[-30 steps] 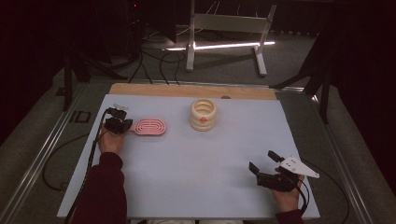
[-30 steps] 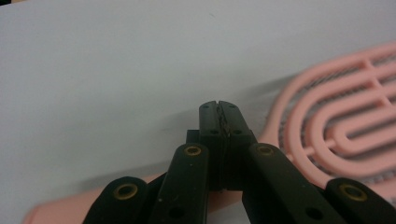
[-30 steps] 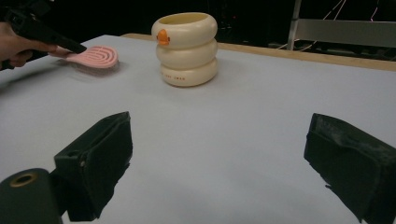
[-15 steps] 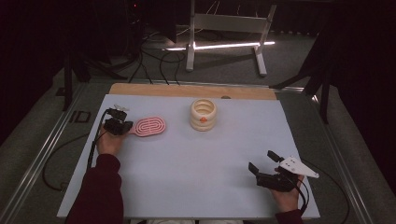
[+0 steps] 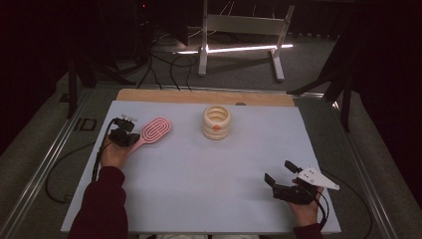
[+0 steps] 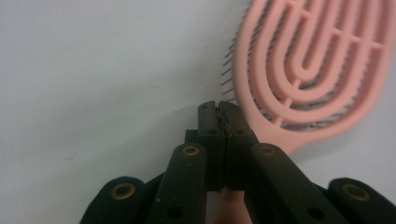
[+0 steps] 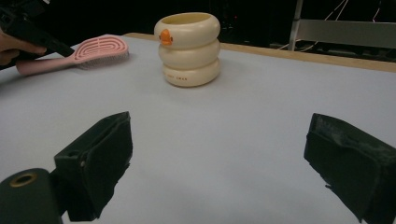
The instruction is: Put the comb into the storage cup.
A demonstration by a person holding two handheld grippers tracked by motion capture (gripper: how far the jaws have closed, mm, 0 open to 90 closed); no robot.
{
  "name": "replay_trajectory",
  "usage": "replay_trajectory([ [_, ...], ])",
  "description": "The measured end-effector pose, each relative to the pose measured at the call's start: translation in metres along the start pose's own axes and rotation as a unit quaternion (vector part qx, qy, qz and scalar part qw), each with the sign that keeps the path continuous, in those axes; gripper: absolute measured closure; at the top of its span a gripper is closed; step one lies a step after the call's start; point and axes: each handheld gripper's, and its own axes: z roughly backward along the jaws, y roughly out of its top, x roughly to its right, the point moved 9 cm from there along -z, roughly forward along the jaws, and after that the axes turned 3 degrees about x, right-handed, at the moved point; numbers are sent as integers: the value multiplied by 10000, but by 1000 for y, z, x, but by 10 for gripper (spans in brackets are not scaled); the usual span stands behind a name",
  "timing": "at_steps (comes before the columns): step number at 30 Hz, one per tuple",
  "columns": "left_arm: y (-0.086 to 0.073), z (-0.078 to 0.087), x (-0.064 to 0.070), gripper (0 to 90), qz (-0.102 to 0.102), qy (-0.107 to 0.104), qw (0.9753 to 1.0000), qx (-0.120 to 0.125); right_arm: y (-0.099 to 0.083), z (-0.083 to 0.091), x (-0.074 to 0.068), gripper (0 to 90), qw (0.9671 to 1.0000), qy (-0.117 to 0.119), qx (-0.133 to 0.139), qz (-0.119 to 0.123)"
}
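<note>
Pink hairbrush (image 5: pixel 155 130) now tilted, handle pinched in left gripper (image 5: pixel 124 135); right gripper (image 5: pixel 282 179) spread on open mat (image 5: pixel 199 189) near its front edge.

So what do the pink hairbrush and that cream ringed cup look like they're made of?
Pink hairbrush: likely moulded plastic, matte, with a vented open-loop head and thin dark bristles showing at its edge. Cream ringed cup: smooth with a soft sheen, three stacked rounded rings and an orange mark; plastic or glazed ceramic, the look leaves it open.

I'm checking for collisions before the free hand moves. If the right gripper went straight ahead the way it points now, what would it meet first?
Probably the cream cup. The open right gripper has bare table ahead, and the cup sits slightly left of its line, so it might just pass it.
</note>
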Motion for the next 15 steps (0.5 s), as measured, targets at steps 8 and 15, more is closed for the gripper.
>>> replay_trajectory([
  [8, -3, 5, 3, 881, -13, -118, 9999, -43, -1, -1, -1, 77, 10000, 20, -8, -5],
  [15, -9, 5, 3, 876, -31, -111, 9999, -124, -1, -2, -1, 78, 10000, 25, -19, 0],
])
